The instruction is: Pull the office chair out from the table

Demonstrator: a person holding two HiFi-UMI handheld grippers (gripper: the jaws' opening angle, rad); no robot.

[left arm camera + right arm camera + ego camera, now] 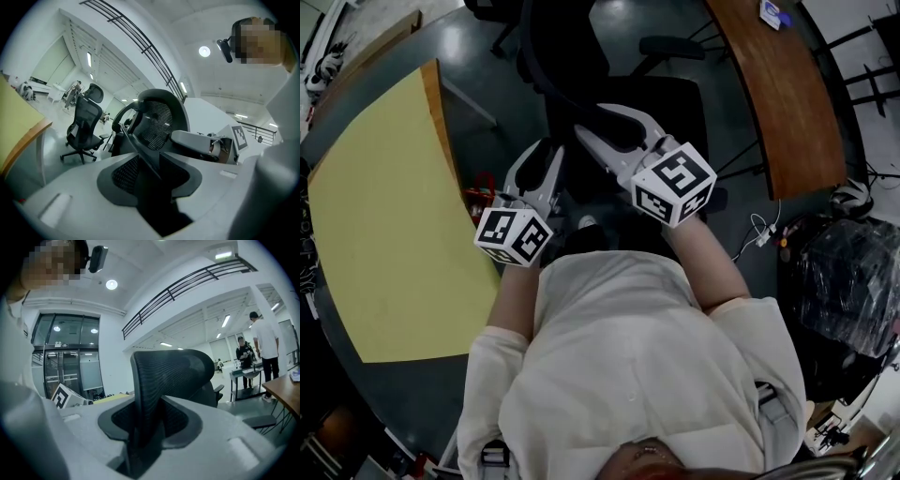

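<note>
Office chair, black with a mesh back, stands on the dark floor directly ahead of the person. All places below are given relative to the chair.

Left gripper is at the chair back's left edge. In the left gripper view the gripper has its jaws partly closed on the thin dark rim of the chair back, rim and mesh pinched between the pads.

Right gripper is on the chair back's right side, further in toward the seat. In the right gripper view the gripper is also part-closed, pads clamped on the edge of the chair's curved mesh backrest, which rises upright out of the jaw gap.

Both grippers point roughly level at the chair, with the marker cubes on the person's side.

Yellow table lies left of the chair in the head view, near it but not touching, with a strip of floor between. Brown wooden table curves along the chair's right side, just beside the seat and armrest.

A second black office chair stands well apart behind the chair, seen in the left gripper view. Two people stand far beyond the chair at a bench in the right gripper view.
</note>
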